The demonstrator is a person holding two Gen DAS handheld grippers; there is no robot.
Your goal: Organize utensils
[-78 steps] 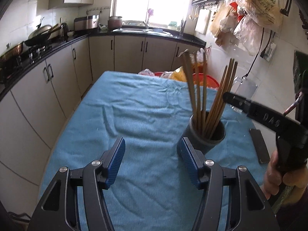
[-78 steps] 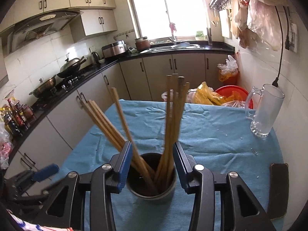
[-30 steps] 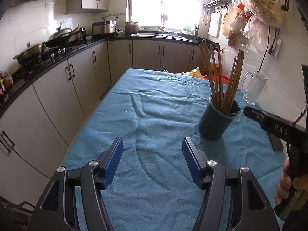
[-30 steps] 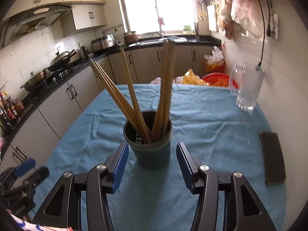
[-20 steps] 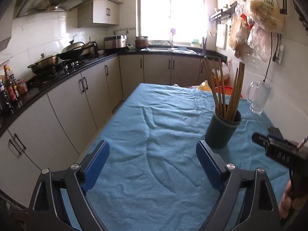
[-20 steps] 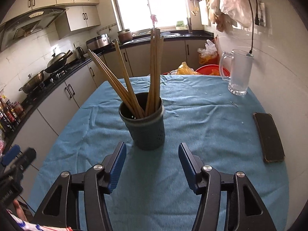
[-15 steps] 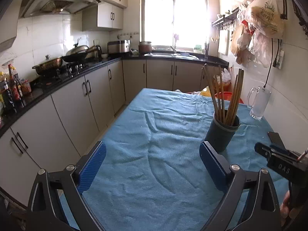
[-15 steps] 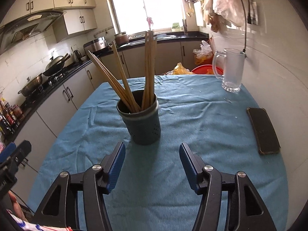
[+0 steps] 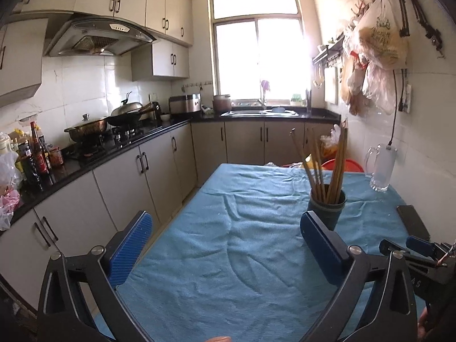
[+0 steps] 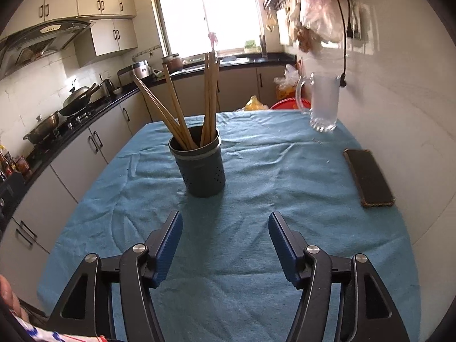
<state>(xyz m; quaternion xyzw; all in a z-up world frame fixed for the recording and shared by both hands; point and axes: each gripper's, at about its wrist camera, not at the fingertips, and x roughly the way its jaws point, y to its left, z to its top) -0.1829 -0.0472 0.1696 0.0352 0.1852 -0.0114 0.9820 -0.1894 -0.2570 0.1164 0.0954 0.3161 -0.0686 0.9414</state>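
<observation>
Chopsticks (image 10: 182,114) are seen standing in a dark perforated holder (image 10: 201,165), which sits upright on the blue cloth (image 10: 256,193) covering the table, toward the middle of it. The sticks are fanned into two bunches, one leaning left, one nearly upright; their exact number cannot be counted where they overlap, and their lower ends are hidden inside the holder. The right gripper (image 10: 223,239) is held short of the holder, its jaws opening with only bare cloth between the blue pads. The left gripper (image 9: 225,245) is spread wide, its jaws opening too, nothing between them; in its view the holder's base is partly masked by one pad. A glass mug (image 10: 323,102) stands at the far right of the table, against the wall. A dark flat phone-like object (image 10: 369,178) lies near the right edge; what it is cannot be confirmed. The window is blown out by glare.
</observation>
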